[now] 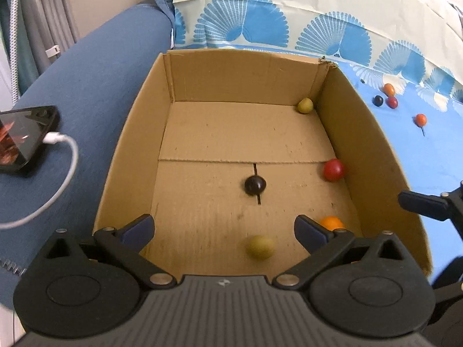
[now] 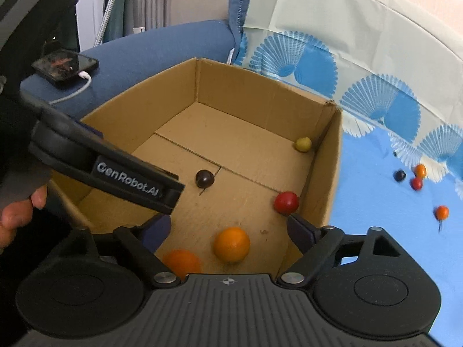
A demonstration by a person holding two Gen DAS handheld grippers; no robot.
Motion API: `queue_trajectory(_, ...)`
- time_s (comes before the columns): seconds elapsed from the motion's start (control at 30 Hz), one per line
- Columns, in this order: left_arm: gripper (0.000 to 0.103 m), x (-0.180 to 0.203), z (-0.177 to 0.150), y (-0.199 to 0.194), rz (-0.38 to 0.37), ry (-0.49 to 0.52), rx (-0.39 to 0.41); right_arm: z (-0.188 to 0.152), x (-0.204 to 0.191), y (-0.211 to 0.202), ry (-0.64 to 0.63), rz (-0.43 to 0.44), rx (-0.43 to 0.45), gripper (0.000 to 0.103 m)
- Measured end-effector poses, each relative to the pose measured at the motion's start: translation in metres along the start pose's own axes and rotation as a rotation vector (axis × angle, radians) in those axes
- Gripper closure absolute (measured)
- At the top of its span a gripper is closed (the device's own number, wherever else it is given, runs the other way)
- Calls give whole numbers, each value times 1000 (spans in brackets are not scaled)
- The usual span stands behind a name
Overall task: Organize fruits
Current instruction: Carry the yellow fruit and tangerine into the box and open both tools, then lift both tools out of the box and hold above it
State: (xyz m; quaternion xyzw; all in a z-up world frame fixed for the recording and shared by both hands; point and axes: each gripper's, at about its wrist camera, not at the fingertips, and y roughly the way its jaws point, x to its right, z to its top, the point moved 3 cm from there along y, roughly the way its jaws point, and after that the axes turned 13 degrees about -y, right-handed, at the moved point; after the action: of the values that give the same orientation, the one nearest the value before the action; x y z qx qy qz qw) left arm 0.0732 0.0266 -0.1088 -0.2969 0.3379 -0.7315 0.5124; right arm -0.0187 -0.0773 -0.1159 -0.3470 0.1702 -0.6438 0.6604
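clearly "genrobot.ai" lettering on left claw (image 2: 162,199) finger.

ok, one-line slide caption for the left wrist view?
Left gripper open above a cardboard box holding five small fruits, a yellow-green one between its fingers; four more lie on the blue cloth.

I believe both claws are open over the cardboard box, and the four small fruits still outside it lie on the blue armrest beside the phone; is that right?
Not quite: the four small fruits outside the cardboard box lie on the blue patterned cloth to its right, as the right wrist view shows. The phone sits alone on the armrest. Both the left claw and right claw are indeed open.
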Motion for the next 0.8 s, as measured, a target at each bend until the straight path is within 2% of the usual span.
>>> queue_trajectory(0.4,0,-22,-34,-73,-7,-107,2,-14,-13,-79,92,-44,36,5)
queue_trajectory(0.8,0,-17,-49,-128,-20,-105,85,-25,-26,-132,139,-68,96,3)
